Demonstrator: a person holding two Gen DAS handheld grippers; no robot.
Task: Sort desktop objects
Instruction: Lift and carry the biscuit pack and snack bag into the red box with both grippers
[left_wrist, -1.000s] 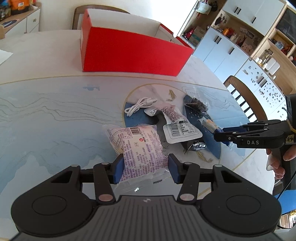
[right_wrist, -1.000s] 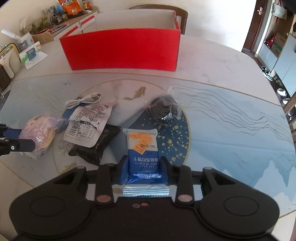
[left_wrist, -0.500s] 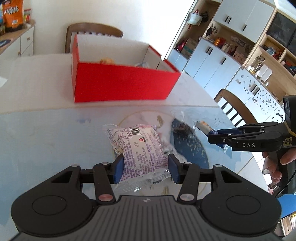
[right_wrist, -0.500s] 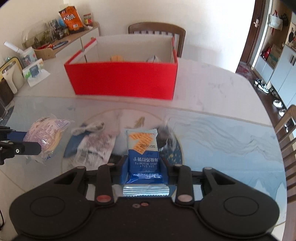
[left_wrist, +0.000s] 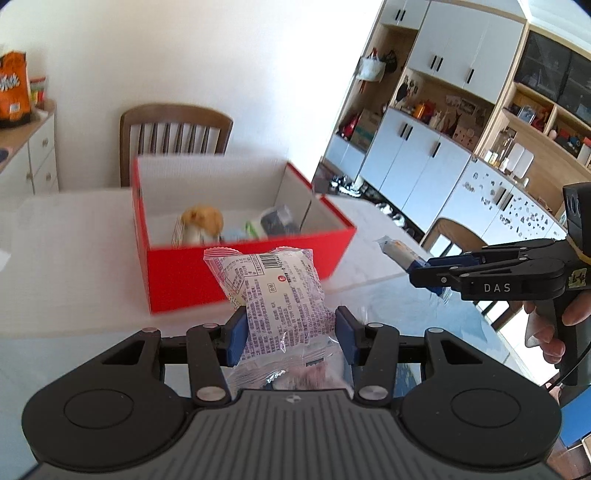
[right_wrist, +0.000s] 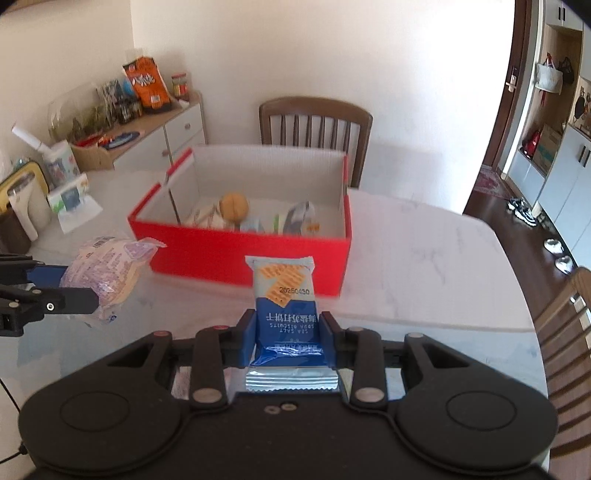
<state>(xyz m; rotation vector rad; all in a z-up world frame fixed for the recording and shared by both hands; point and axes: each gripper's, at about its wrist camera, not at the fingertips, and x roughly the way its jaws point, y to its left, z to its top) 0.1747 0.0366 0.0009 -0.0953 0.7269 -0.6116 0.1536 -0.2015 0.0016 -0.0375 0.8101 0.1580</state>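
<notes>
Both tongs carry a packet above the surface (right_wrist: 424, 258), and the red box (right_wrist: 240, 254) lies straight ahead of each. Left tongs (left_wrist: 291, 334) are partly closed on a bread packet (left_wrist: 275, 295), its long axis running forward toward the box. Right tongs (right_wrist: 288, 338) are partly closed on a blue biscuit packet (right_wrist: 284, 302), gripped low on its sides, standing with its long axis also aimed at the box. In the right view the box's long front wall faces the tongs square on; in the left view a corner is nearest and the box sits slightly left of the packet. Its open top already holds a round bun (right_wrist: 233, 206) and other packets. Neither tongs seems clearly nearer; each likely needs to travel forward over the front wall before releasing, the right toward the emptier right end.
</notes>
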